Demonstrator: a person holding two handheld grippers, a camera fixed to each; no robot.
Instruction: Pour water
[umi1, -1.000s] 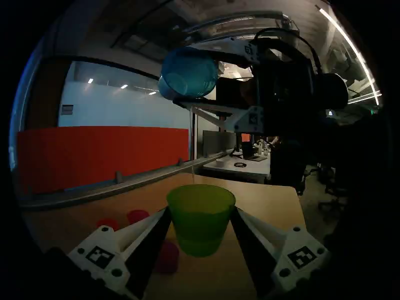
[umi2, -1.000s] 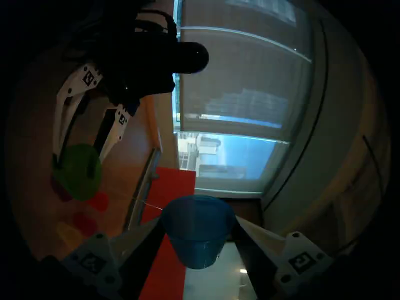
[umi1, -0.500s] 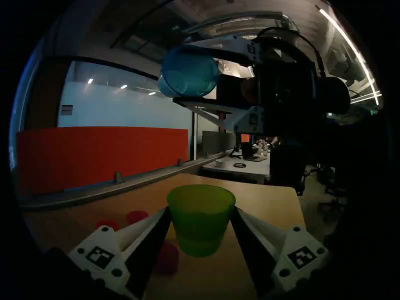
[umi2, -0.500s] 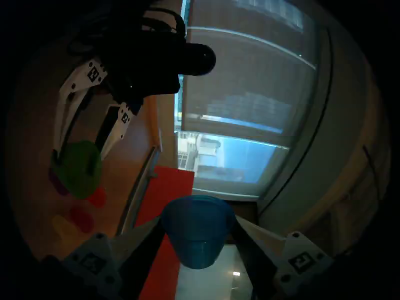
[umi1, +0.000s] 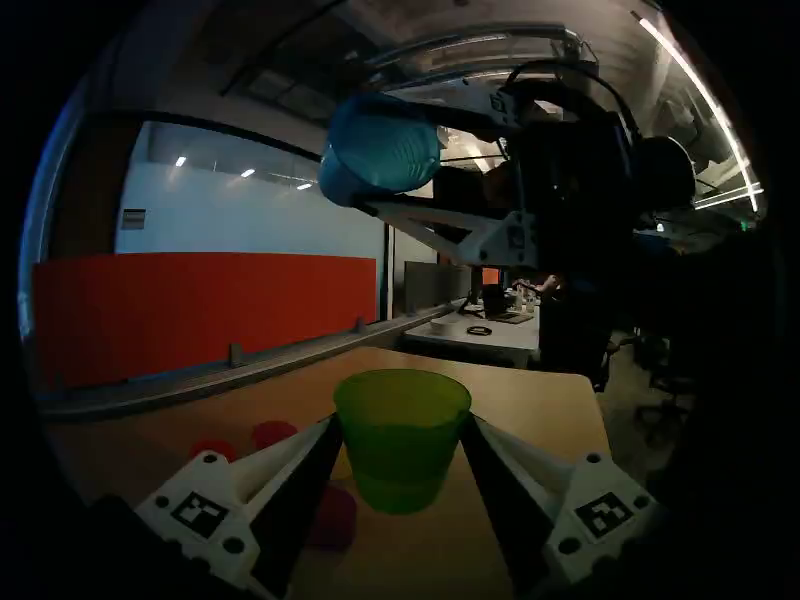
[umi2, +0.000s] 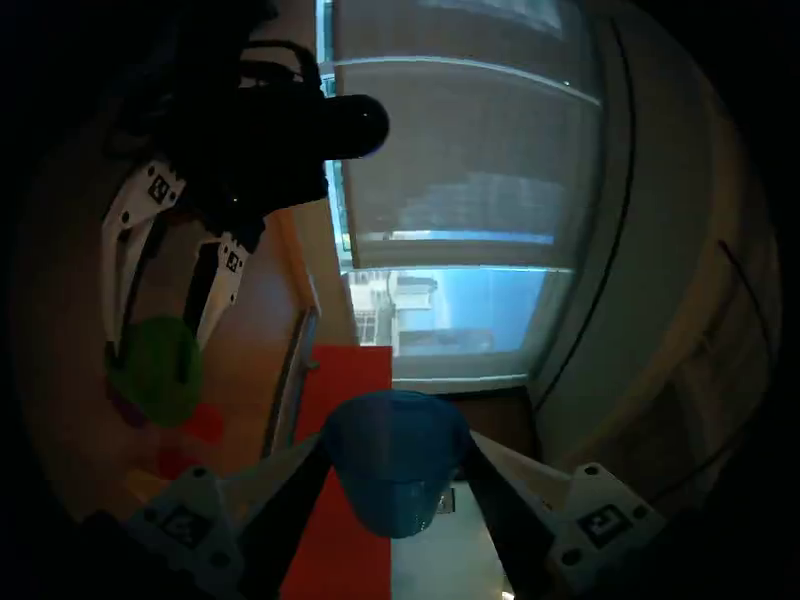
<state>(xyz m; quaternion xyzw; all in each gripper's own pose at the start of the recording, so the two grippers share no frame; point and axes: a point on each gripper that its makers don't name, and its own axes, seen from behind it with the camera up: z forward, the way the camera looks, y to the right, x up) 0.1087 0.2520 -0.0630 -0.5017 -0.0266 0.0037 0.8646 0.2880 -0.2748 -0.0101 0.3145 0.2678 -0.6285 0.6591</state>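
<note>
A dim open-plan office is recorded in the left gripper view. At the left, an orange-red partition panel (umi1: 200, 310) is set behind a grey metal rail (umi1: 250, 358), which runs along the far edge of a light wooden table top (umi1: 530, 400). On the pale wall (umi1: 250, 215) above the panel, a small dark plaque (umi1: 133, 218) is noted, too small to be read. Farther right, office desks (umi1: 480, 335) are seen beyond the table, with ceiling light strips (umi1: 700, 95) at the upper right.

Low at the left of the table, two red round pieces (umi1: 272, 432) and a magenta round object (umi1: 335, 515) are noted. The magenta object is partly hidden by one finger of the left gripper (umi1: 402, 425). A green translucent plastic cup (umi1: 402, 460) is clamped upright between that gripper's two fingers, above the table. Higher up, a blue translucent plastic cup (umi1: 380, 150) is held tipped on its side above the green cup, with both fingers of the right gripper (umi1: 355, 155) pressed against it.

In the right gripper view, the green cup is seen at the left and the blue cup at centre, each gripped as described. Behind them a window with a grey roller blind (umi2: 470, 150) is recorded.

Black-and-white square marker tags (umi1: 195, 512) are fixed on the gripper fingers. They carry patterns, not words.
</note>
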